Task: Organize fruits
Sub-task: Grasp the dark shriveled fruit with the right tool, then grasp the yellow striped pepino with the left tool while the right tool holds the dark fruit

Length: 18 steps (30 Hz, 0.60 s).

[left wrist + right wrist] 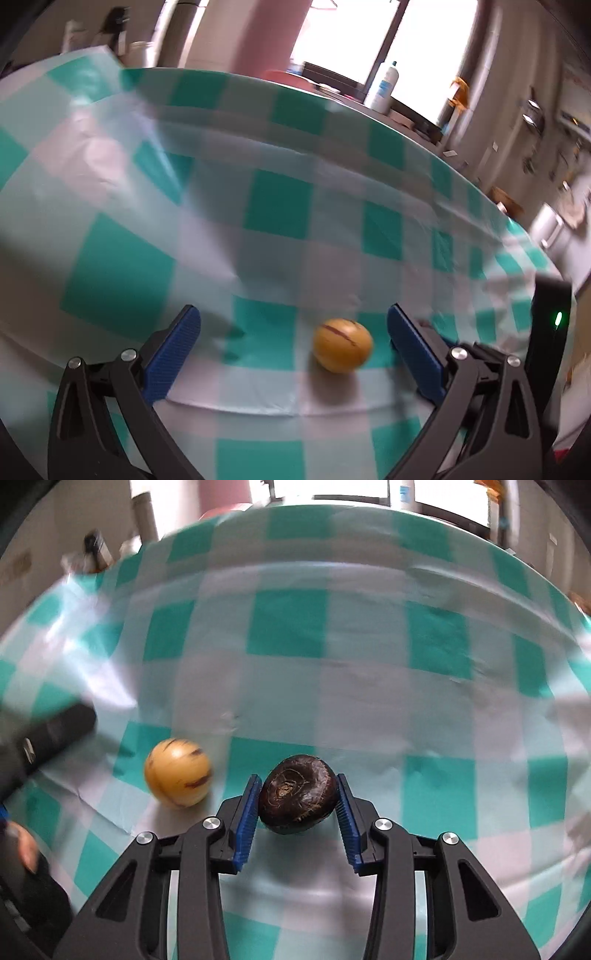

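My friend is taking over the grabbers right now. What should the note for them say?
Right gripper: shut on the dark brown fruit, pads pressing both its sides.
Left gripper: open, holding nothing; the yellow fruit lies on the checked tablecloth between its fingers, nearer the right one, untouched.
In the right wrist view the yellow fruit sits left of the held one.
Done: dark fruit grasped.
Left: grab the yellow fruit, then place both. No bowl or tray shows, so where they go is unclear.
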{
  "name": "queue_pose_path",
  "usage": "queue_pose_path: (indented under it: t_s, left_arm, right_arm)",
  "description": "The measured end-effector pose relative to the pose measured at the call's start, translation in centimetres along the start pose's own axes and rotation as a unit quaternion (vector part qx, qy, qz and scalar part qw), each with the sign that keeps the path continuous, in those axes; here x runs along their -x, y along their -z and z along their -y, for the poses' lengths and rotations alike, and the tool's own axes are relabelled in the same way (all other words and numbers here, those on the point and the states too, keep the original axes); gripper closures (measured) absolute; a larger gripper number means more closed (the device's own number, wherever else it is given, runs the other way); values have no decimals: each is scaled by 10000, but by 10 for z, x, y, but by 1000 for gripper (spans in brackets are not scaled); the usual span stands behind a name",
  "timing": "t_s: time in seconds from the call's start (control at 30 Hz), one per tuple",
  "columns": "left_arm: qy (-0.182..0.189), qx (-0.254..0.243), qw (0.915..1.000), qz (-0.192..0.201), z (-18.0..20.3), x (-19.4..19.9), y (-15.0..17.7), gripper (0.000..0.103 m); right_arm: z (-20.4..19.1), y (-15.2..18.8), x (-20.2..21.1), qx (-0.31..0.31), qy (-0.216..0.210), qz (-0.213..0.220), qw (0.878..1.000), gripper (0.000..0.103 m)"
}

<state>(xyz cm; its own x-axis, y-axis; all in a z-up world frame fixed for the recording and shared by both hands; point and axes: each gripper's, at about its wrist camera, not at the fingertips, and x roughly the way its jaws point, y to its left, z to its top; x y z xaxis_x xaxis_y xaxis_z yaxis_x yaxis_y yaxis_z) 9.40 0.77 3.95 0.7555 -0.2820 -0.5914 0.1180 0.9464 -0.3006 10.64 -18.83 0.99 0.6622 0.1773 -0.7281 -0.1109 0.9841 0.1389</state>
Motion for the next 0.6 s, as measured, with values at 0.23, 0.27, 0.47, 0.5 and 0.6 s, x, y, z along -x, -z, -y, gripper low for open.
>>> queue_pose_path:
  t_s: [0.23,0.27,0.47,0.5,0.6]
  left_arm:
    - [-46,-508,9981,-345,26,-15,15,2]
    - [-91,-565,9974,-430,28,-20,17,2]
    - [-187,-817,9942,-671,38,-34,19,2]
    - [-210,-949,9926,-726,44,-38,20,2]
    - [-358,-1248,9882,-811,57,-45,22,8]
  right_arm:
    - [51,7,16,-1351,-349,457,9892,63]
    - [55,8,18,-1434,-345,508,9878,63]
    - [68,8,15,-1776,-430,514,9818,63]
    - [69,-2,11,-1787,-451,494,9816,63]
    - [68,-2,11,-1755,-497,458,9822,63]
